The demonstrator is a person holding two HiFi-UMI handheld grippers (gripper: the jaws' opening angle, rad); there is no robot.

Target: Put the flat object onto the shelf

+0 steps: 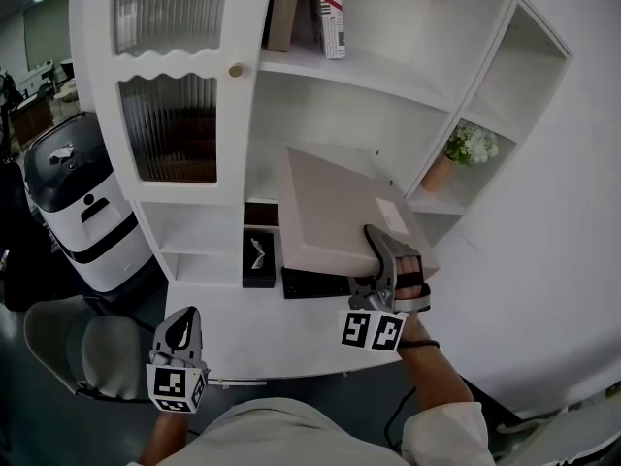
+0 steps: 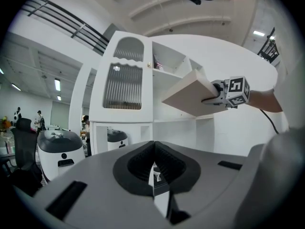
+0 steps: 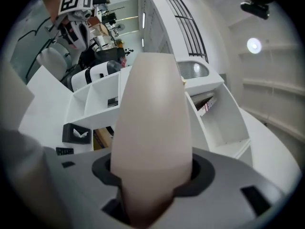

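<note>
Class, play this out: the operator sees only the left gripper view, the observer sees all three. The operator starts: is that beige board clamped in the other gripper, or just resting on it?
Observer: Clamped. The right gripper view shows the board filling the gap between the right gripper's jaws.
Operator: Anything near its far corner?
Observer: A potted plant with white flowers stands in a right-hand compartment, to the right of the board.
Operator: And beneath it?
Observer: A flat black item lies on the ledge under the board's near edge.

Smooth matt flat object (image 1: 330, 221), satin white shelf (image 1: 408, 95), ribbed glass doors (image 1: 170, 129).
</note>
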